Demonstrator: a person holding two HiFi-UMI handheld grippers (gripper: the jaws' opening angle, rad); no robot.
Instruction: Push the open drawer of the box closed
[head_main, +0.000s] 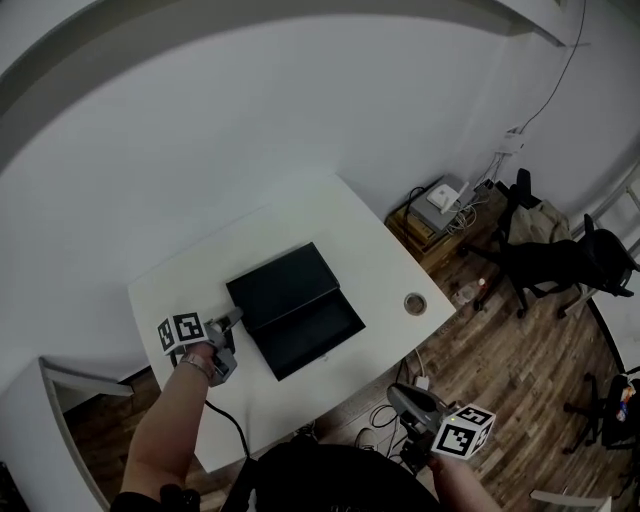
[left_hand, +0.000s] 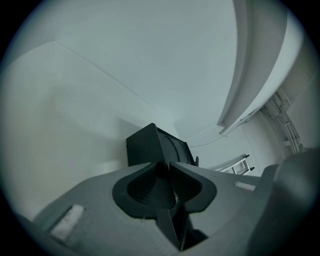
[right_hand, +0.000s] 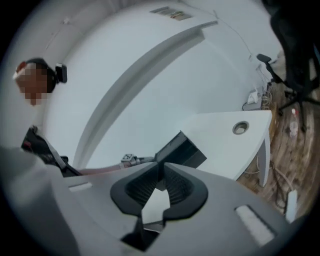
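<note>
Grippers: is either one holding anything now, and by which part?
Nothing is held. The left gripper and right gripper are both opening, with nothing between their fingers.

Left gripper, right gripper, opening, empty

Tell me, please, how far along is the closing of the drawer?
Done: nothing yet; the drawer stands pulled out of the black box. In hand: the empty left gripper, jaws opening, is near the box's corner. Left: push the drawer in.
</note>
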